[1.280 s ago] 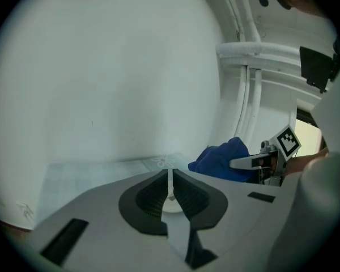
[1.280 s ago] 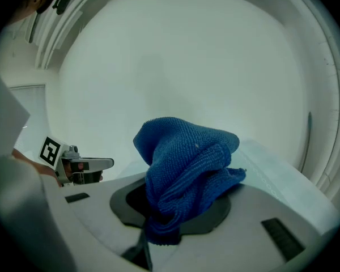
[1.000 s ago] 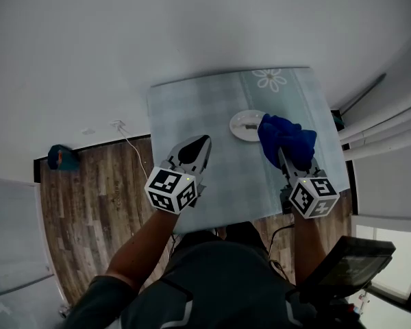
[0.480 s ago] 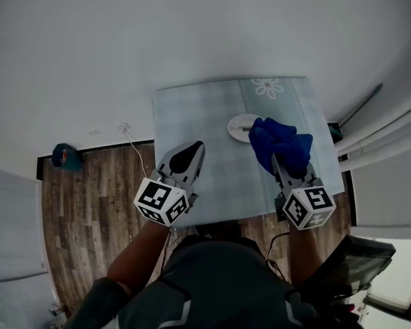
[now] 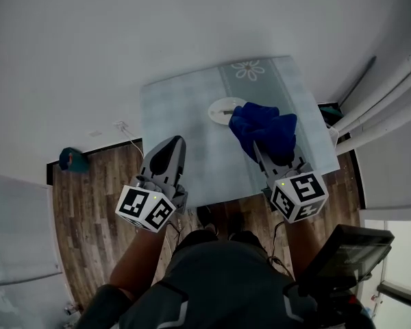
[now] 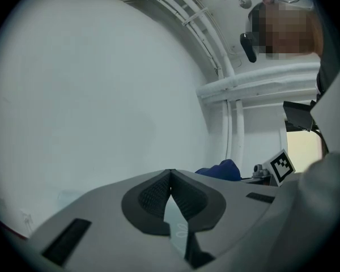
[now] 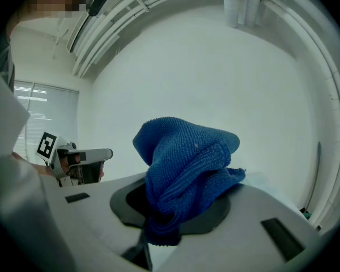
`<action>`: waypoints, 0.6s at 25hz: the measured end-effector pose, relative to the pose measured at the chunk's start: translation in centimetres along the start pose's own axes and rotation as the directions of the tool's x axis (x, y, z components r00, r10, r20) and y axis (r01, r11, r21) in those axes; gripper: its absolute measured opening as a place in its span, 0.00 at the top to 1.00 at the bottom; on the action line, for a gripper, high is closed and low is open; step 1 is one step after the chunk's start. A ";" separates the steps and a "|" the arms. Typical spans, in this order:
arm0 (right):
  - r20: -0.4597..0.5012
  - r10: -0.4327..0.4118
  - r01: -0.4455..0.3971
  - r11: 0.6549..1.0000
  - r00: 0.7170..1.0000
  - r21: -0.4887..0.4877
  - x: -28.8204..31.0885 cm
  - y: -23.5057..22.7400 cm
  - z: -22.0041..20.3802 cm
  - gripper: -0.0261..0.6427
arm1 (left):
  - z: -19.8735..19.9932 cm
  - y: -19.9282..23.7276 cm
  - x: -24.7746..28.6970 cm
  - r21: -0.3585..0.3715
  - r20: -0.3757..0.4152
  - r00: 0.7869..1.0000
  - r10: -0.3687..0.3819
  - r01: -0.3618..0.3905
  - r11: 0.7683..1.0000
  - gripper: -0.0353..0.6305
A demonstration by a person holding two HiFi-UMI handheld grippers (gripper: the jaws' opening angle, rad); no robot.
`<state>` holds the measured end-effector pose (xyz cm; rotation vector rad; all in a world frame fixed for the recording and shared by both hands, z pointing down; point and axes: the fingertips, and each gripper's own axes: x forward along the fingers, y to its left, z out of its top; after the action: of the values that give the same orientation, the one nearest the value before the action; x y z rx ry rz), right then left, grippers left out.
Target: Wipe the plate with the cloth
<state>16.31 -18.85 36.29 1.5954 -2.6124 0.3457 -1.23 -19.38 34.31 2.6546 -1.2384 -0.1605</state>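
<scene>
Looking down from the head camera, I saw a white plate [image 5: 218, 108] lying on a desk [image 5: 178, 108] under a pale checked cover. The plate lay toward the far edge, with a printed flower [image 5: 247, 69] on the cover just beyond it.

My right gripper [image 5: 256, 146] was clamped on a bunched blue cloth [image 5: 264, 130]. The cloth sat just right of the plate and covered its right rim from this angle. I could not tell whether it touched the plate. In the right gripper view, the cloth [image 7: 187, 171] stood up in a crumpled peak from between the dark pads, its lower end pinched there. The right gripper [image 7: 161, 225] showed only white wall behind the cloth.

My left gripper [image 5: 173, 146] hung left of the plate and nearer to me, over the desk's near left part, well apart from the plate. In the left gripper view, its jaws met at the tips with nothing between them [image 6: 170, 177]. The cloth [image 6: 221, 170] showed low at the right there.

Further left of the plate, wooden floor [image 5: 89, 204] showed beside the desk, with a small teal thing [image 5: 72, 160] lying on it. White pipes [image 5: 383, 108] ran along the wall to the plate's right.
</scene>
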 end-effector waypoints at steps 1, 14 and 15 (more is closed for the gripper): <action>0.000 0.007 -0.007 1.000 1.000 0.000 -0.2 0.0 -0.1 0.81 | 0.1 -0.4 -0.1 -0.005 0.003 1.000 0.002 -0.002 1.000 0.93; 0.028 -0.016 0.017 1.000 0.999 -0.014 -1.2 1.6 1.4 0.81 | 1.3 -0.2 -2.3 0.032 -0.021 1.000 0.012 -0.011 0.999 0.93; 0.030 -0.023 0.024 1.000 0.999 -0.015 -1.2 1.6 1.5 0.81 | 1.4 -0.2 -2.3 0.042 -0.023 1.000 0.009 -0.008 0.999 0.93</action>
<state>15.54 -17.41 34.35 1.6378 -2.6092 0.3020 -2.85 -17.67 32.91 2.6784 -1.2587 -0.1029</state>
